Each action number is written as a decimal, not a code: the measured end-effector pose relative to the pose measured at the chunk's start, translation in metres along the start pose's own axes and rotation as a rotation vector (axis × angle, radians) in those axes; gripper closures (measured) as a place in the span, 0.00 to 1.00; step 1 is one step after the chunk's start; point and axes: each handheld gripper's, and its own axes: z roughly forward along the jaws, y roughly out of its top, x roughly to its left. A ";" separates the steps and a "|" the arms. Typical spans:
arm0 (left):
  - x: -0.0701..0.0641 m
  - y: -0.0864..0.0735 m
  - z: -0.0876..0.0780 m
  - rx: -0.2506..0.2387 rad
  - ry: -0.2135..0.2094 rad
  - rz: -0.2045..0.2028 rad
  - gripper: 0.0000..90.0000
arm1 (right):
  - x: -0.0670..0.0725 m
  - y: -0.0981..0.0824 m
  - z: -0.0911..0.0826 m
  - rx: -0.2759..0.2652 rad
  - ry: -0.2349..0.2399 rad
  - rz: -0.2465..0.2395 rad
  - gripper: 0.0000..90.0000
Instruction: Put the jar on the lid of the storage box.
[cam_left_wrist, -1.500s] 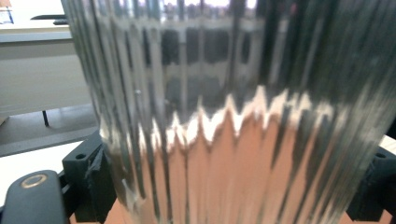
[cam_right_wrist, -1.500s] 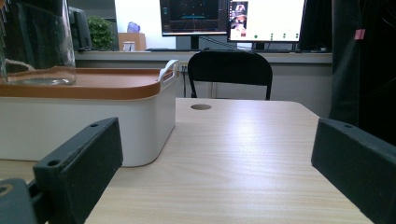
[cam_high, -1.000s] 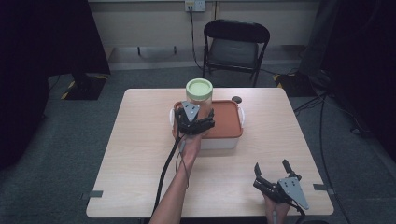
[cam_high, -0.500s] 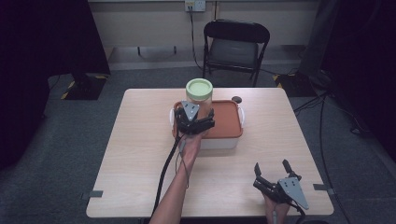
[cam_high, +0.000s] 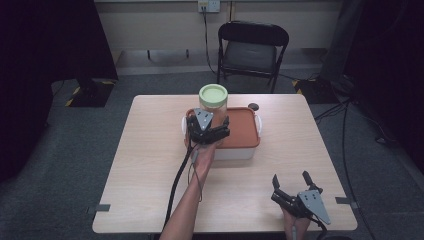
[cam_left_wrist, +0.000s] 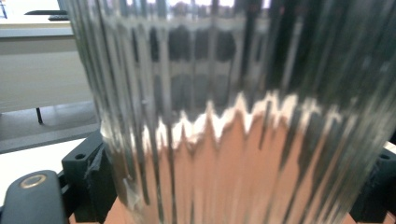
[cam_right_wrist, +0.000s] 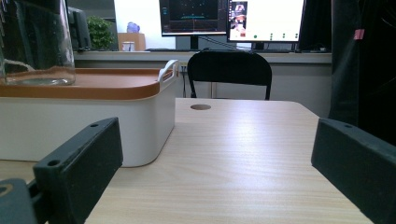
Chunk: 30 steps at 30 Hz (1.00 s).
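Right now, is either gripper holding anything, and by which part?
The left gripper has its jaws around the lower body of the glass jar; firm contact cannot be told. The right gripper holds nothing.

A ribbed clear glass jar (cam_high: 213, 107) with a pale green lid (cam_high: 213, 93) stands upright on the orange lid of a white box (cam_high: 239, 148) near the middle of the table, toward its far side. The jar sits at the box's left end, far edge. Its fluted wall (cam_left_wrist: 233, 116) is see-through and looks empty.
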 end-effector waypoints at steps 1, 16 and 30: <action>0.000 0.000 0.000 -0.004 -0.001 -0.002 0.10 | 0.000 0.000 0.000 0.000 0.000 0.000 0.01; 0.000 -0.001 0.002 -0.056 -0.023 0.001 0.00 | 0.000 0.000 0.000 0.000 0.001 0.001 0.01; 0.001 0.000 0.000 -0.061 -0.030 -0.004 0.00 | 0.000 0.000 0.000 0.000 0.003 0.000 0.01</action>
